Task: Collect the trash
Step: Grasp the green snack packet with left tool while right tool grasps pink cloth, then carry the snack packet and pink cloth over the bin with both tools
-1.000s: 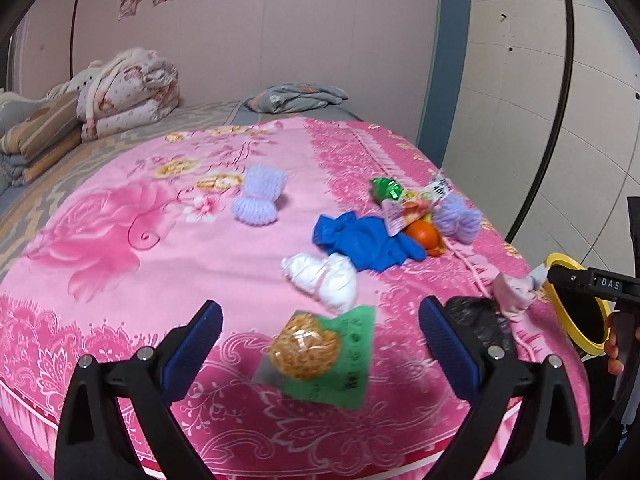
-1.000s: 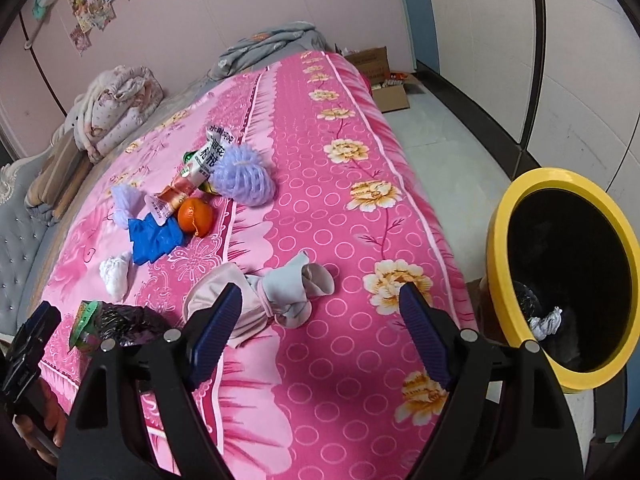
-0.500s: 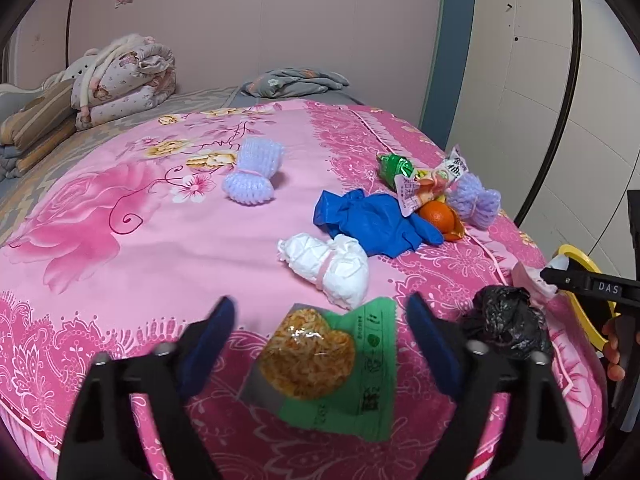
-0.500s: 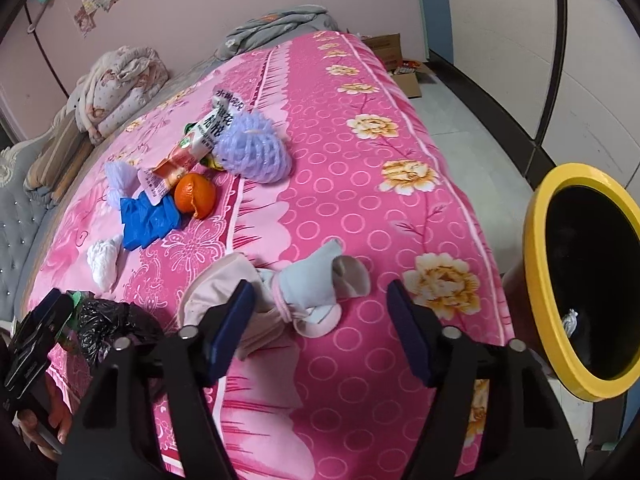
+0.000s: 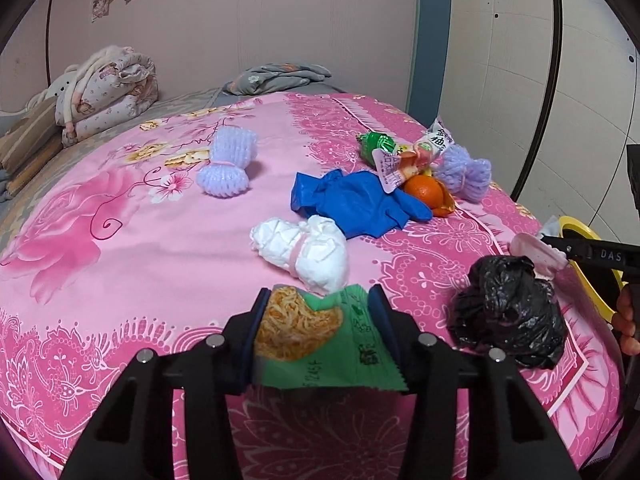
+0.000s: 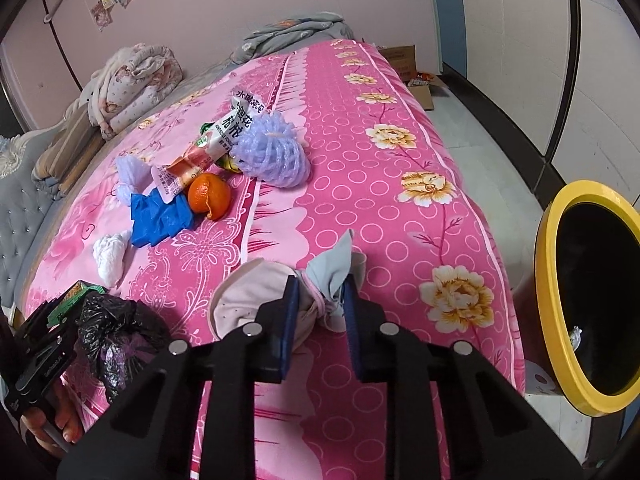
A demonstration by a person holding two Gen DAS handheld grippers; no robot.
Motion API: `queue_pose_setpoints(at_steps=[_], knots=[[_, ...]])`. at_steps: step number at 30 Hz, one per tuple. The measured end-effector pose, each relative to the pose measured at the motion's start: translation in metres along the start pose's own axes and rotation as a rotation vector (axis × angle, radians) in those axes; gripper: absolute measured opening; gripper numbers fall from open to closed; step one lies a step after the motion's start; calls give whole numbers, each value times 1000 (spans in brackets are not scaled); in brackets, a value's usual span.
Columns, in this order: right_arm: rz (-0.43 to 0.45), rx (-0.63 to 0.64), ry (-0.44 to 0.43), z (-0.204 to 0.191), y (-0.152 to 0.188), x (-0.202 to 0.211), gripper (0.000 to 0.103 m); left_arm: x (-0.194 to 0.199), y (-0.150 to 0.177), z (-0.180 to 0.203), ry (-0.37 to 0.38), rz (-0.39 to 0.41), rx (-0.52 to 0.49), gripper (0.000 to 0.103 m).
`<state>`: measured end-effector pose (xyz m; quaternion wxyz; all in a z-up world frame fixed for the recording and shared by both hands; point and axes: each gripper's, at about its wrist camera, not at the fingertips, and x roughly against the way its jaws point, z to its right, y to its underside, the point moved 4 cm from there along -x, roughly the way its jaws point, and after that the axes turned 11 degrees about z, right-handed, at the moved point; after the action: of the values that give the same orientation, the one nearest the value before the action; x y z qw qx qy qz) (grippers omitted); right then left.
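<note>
On the pink bedspread (image 5: 120,240) my left gripper (image 5: 320,300) has a green snack packet (image 5: 312,332) between its blue pads. The jaws are closing and the pads press its two edges. My right gripper (image 6: 320,284) is shut on the knot of a pink-and-grey cloth bundle (image 6: 248,292) near the bed's edge. Between the two lies a crumpled black bag (image 5: 508,312). Farther back are a white wad (image 5: 304,248), a blue glove (image 5: 352,200), an orange (image 5: 424,190), a drink pouch (image 5: 404,156) and two purple foam nets (image 5: 226,164). The yellow-rimmed bin (image 6: 552,280) stands on the floor to the right.
Folded quilts (image 5: 108,88) and a grey cloth (image 5: 276,76) lie at the far end of the bed by the pink wall. Cardboard boxes (image 6: 404,60) sit on the floor beyond the bed. A tiled strip of floor runs between the bed's side and the white wall.
Both grippers came down toward the bed and their jaws closed, the left around the green snack packet, the right onto the cloth bundle's knot.
</note>
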<state>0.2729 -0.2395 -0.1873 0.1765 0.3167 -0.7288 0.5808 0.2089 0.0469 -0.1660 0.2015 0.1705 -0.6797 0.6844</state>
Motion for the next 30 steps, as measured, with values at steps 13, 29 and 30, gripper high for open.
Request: queue_pose_setpoints(at_steps=[13,29,30], knots=[[70,-37,-42,4,-16,42,18,30,-18,-1,-10,55,6,41],[188,-17,-74,9,-49,117,18,65,-67,26,-12,138,45,41],[200,-12,-69,10,-52,122,18,66,-71,30,-10,141,48,41]])
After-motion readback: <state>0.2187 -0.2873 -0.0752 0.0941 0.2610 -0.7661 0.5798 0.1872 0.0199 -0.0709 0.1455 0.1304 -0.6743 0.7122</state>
